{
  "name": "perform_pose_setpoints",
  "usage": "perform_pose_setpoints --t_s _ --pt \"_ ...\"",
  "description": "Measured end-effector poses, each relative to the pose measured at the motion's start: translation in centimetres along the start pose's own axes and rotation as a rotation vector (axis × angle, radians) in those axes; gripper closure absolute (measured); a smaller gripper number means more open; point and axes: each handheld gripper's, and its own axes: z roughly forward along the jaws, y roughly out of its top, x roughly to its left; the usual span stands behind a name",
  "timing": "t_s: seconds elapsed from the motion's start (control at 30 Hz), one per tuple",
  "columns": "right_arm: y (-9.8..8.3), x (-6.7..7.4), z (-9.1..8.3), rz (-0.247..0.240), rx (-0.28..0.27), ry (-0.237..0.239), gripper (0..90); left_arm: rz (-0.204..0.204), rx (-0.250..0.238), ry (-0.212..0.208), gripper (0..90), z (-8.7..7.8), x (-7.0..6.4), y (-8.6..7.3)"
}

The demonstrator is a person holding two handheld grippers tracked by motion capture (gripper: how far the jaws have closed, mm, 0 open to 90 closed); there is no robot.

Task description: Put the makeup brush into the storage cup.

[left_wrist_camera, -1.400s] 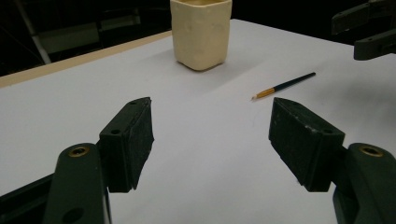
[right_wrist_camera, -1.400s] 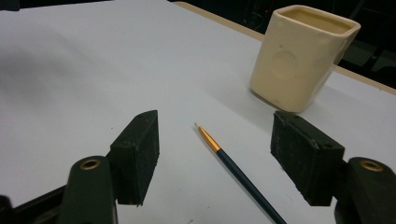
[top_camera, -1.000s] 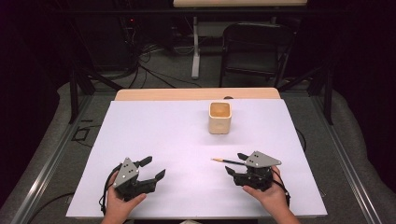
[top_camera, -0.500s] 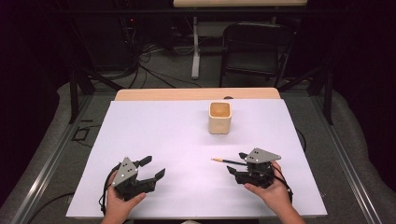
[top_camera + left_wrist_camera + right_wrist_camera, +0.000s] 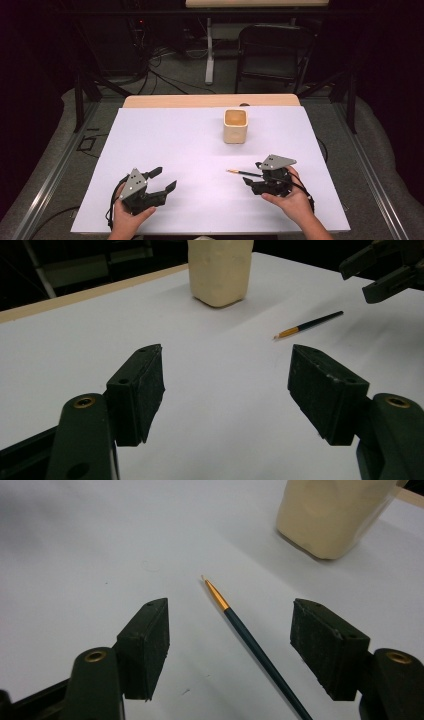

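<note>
A thin brush point(image 5: 241, 173) with a dark blue handle and a gold ferrule lies flat on the white table point(image 5: 175, 140). My right gripper point(image 5: 253, 173) is open and held low over the handle end. In the right gripper view the brush point(image 5: 250, 640) runs between the two spread jaws of the right gripper point(image 5: 230, 615), touching neither. A cream square cup point(image 5: 235, 126) stands upright farther back. My left gripper point(image 5: 164, 178) is open near the front left, with nothing in it. The left gripper view has its jaws apart around the gripper's point point(image 5: 227, 370), with the cup point(image 5: 220, 270) and brush point(image 5: 310, 324) ahead.
The right gripper point(image 5: 380, 270) appears at the top right of the left gripper view. A wooden strip point(image 5: 210, 101) edges the table's far side. Behind it stand a black chair point(image 5: 272, 50) and floor cables. Metal rails run along both sides.
My right gripper has edged slightly forward and left over the brush's handle. The left gripper, the brush and the cup have stayed where they were.
</note>
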Motion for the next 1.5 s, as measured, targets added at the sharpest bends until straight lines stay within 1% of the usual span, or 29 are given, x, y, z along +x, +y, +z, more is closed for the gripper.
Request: perform_pose_setpoints --t_s 0.07,0.13,0.27,0.33,0.37,0.6,0.73,1.13,1.27,1.33,1.5 --pt "0.1 -0.1 0.1 0.003 0.007 -0.001 31.8 -0.001 -0.001 0.0 30.7 0.0 0.0 0.0" --pt "0.3 -0.3 0.3 -0.005 0.028 0.002 31.8 0.003 0.002 -0.002 30.7 0.0 0.0 0.0" --pt "0.5 -0.5 0.6 -0.022 0.044 0.011 31.8 0.002 0.001 -0.003 30.7 0.0 0.0 0.0" --pt "0.6 -0.5 0.7 -0.019 0.055 0.014 31.8 0.002 0.002 -0.002 30.7 0.0 0.0 0.0" --pt "0.7 -0.6 0.7 -0.028 0.057 0.012 31.8 0.002 0.002 -0.002 30.7 0.0 0.0 0.0" --pt "1.3 -0.9 0.7 -0.042 0.078 0.023 31.8 0.003 0.003 -0.003 30.7 0.0 0.0 0.0" --pt "1.4 -1.2 0.8 -0.036 0.083 0.033 31.8 0.004 0.003 -0.003 30.7 0.0 0.0 0.0" --pt "1.9 -1.6 0.7 -0.044 0.116 0.021 31.8 0.005 0.006 -0.007 30.7 0.0 0.0 0.0" --pt "2.1 -1.8 0.6 -0.038 0.121 0.031 31.7 0.005 0.006 -0.007 30.7 0.0 -0.1 0.0" --pt "2.1 -1.9 0.7 -0.05 0.141 0.023 31.3 0.008 0.01 -0.005 30.7 0.0 -0.1 0.0" --pt "2.4 -2.1 0.9 -0.069 0.163 0.021 31.1 0.008 0.012 -0.005 30.7 0.1 -0.1 0.0"
